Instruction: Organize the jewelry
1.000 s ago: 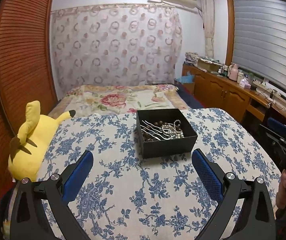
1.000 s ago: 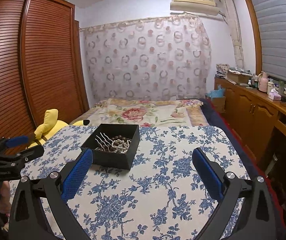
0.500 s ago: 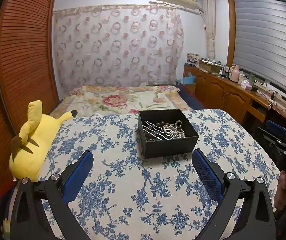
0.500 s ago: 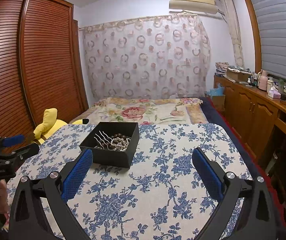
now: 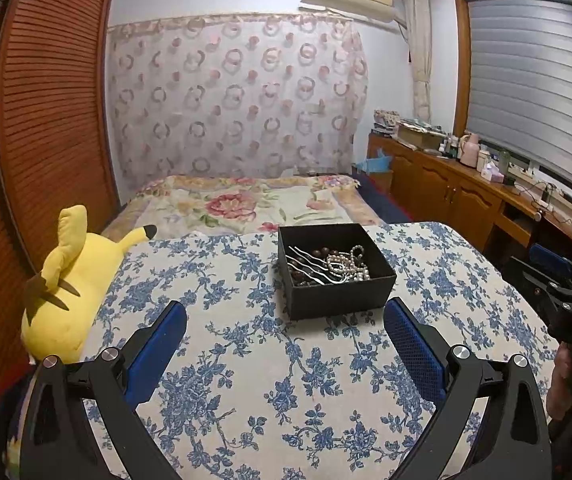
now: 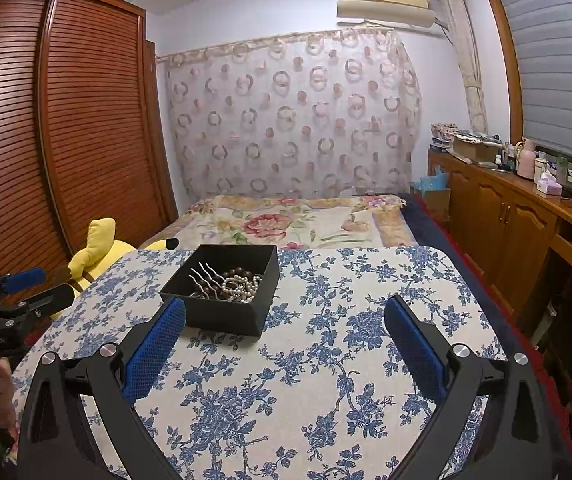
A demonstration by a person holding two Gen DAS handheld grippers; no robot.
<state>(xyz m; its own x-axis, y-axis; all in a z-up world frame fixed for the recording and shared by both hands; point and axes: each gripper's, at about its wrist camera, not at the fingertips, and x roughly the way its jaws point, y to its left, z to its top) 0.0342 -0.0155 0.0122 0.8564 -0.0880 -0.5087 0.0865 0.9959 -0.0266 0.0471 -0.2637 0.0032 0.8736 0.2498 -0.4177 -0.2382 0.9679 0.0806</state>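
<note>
Jewelry (image 5: 328,266) waits beyond my two tools: my left gripper (image 5: 285,322) and right gripper (image 6: 285,318) both hover wide open and empty over the floral tablecloth (image 5: 286,380). Ahead, pearls, dark beads and silver hairpins lie heaped in the black box (image 5: 342,298) mid-table. Farther left sits a yellow plush (image 5: 66,292), then the bed (image 5: 238,204).

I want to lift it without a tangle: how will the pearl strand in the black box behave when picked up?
The pearl strand lies in loose loops, so it will likely drape limply. It overlaps the wavy hairpins and brown beads in the black box, so it may snag.
</note>
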